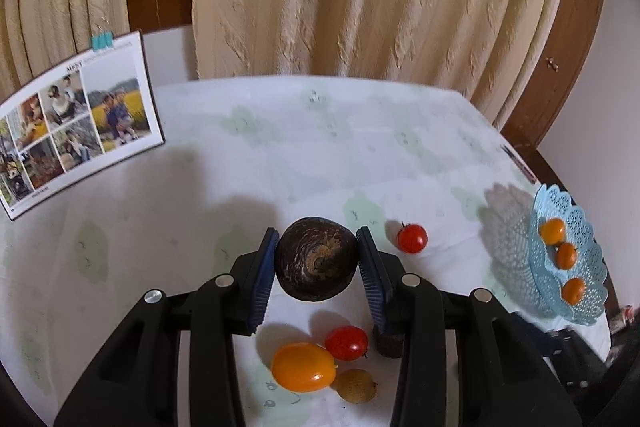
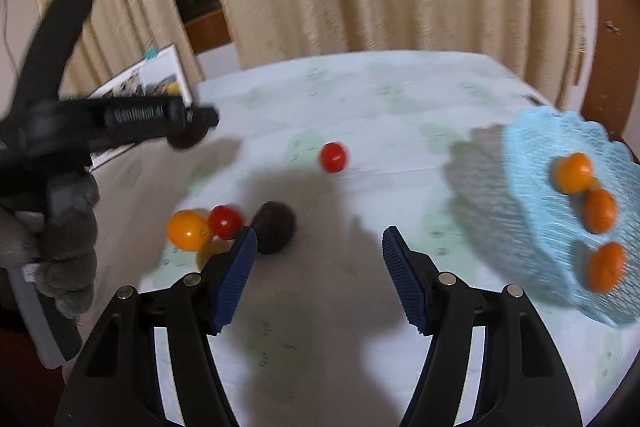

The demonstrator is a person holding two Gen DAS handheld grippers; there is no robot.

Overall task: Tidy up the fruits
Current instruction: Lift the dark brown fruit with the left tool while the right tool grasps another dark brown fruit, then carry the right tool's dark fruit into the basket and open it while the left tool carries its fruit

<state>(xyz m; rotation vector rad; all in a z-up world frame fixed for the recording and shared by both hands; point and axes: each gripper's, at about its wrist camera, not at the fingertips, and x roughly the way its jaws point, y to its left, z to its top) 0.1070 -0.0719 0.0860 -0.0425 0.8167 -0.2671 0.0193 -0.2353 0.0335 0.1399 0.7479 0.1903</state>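
Our left claw (image 1: 317,259) grips a dark round fruit (image 1: 316,259) above the bench (image 1: 280,147); right claw (image 2: 318,279) hangs open, empty. Blue basket (image 1: 584,227) sits well apart at right. Smooth skin could slip from the pads mid-carry.

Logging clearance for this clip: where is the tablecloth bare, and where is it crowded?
Bare: between the photo calendar and lone red tomato, and in front of the blue lace basket. Crowded: the orange, red, yellow and dark fruit cluster below the left gripper.
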